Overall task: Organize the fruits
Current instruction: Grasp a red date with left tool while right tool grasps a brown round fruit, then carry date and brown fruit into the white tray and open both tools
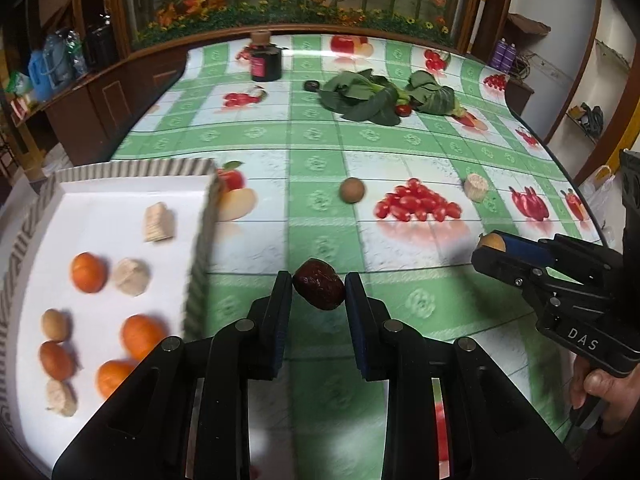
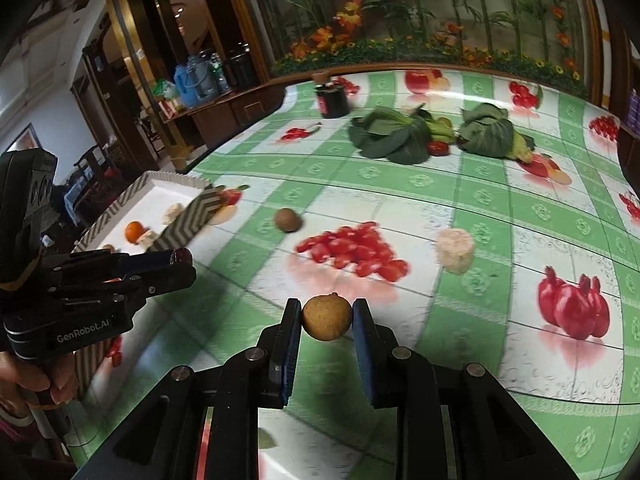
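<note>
My left gripper (image 1: 319, 286) is shut on a dark red date (image 1: 319, 284), held above the table just right of the white tray (image 1: 120, 208). The tray holds several oranges (image 1: 89, 272), small brown fruits and pale chunks. My right gripper (image 2: 327, 316) is shut on a tan round longan (image 2: 327, 317) above the table; it shows in the left wrist view (image 1: 494, 248) at right. A loose brown fruit (image 1: 352, 190) and a pale chunk (image 1: 476, 187) lie on the fruit-print tablecloth. The left gripper shows in the right wrist view (image 2: 180, 258) beside the tray (image 2: 180, 224).
Leafy greens (image 1: 368, 96) with a small red fruit (image 1: 403, 110) lie at the far side. A dark jar (image 1: 266, 62) stands at the back left. A wooden planter with flowers borders the table's far edge. Printed fruit pictures cover the cloth.
</note>
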